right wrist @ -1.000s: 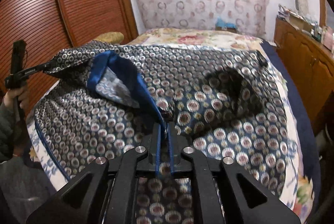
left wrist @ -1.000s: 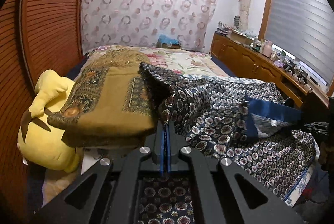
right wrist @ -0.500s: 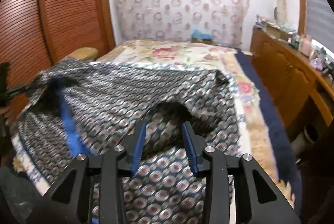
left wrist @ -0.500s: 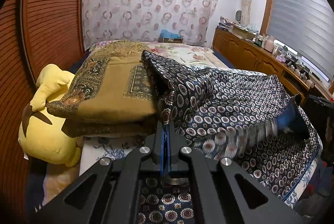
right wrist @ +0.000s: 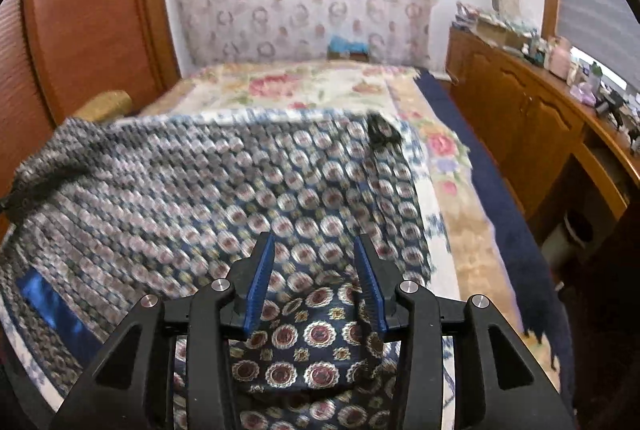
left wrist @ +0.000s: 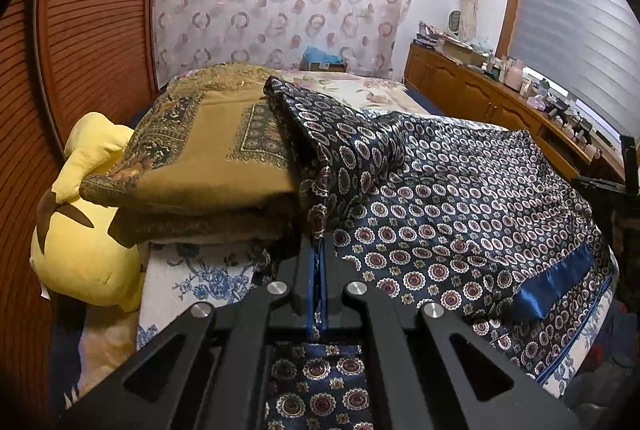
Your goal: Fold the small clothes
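A dark blue satin garment with round medallion print (left wrist: pixel 460 189) lies spread over the bed, a plain blue band (left wrist: pixel 552 286) near its front right edge. My left gripper (left wrist: pixel 318 254) is shut on a raised fold of this garment at its left side, lifting it into a peak. In the right wrist view the same garment (right wrist: pixel 240 189) lies flat and blurred, with the blue band (right wrist: pixel 48 306) at the lower left. My right gripper (right wrist: pixel 314 270) is open just above the cloth, holding nothing. It also shows at the far right of the left wrist view (left wrist: pixel 624 189).
A folded mustard patterned blanket (left wrist: pixel 208 149) lies left of the garment, over a yellow plush toy (left wrist: pixel 80 230). A wooden sliding door (left wrist: pixel 80 49) stands at the left. A wooden sideboard (right wrist: pixel 540 125) with clutter runs along the right. The floral bedspread (right wrist: pixel 320 85) extends behind.
My right gripper let go of the garment's blue-banded edge, opened and drew back. The released flap fell flat on the bed. My left gripper kept its hold.
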`<action>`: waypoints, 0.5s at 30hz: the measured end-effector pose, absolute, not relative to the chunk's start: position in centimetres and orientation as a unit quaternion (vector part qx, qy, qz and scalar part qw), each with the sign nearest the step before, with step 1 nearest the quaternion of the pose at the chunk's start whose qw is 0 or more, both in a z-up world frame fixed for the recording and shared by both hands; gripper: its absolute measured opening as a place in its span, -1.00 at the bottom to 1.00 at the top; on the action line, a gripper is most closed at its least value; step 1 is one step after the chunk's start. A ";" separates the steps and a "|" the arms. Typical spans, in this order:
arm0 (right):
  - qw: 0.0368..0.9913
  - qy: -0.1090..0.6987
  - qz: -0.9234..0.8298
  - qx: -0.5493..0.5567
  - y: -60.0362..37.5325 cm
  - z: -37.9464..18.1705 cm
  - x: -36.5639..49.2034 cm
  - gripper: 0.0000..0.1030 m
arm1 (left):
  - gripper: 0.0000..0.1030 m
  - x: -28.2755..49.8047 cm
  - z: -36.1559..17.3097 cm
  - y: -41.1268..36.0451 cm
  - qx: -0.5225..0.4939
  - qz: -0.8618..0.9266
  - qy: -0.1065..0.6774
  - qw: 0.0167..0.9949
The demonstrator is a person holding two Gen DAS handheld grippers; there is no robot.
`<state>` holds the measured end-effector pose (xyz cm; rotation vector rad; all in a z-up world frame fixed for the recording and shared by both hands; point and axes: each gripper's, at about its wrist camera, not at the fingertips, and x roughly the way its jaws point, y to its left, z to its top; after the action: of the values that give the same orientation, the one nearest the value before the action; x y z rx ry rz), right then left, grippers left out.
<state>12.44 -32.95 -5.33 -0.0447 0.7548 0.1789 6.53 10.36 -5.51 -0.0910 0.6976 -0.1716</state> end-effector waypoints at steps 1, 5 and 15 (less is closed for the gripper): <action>0.923 0.376 0.083 -0.020 -33.3 -5.8 12.5 -0.19 | -1.00 6.5 -5.6 10.3 -0.044 -0.084 0.342 0.935; 0.917 0.391 0.078 -0.012 -34.3 -6.9 12.2 -0.19 | -1.00 6.6 -5.8 10.3 -0.046 -0.084 0.346 0.933; 0.906 0.407 0.110 -0.022 -33.9 -8.4 11.5 -0.63 | -1.00 7.1 -6.0 10.3 -0.054 -0.101 0.354 0.928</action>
<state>11.54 -33.90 -8.39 -0.0452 0.8409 0.2268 7.06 10.34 -6.01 -0.1111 0.7265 -0.2065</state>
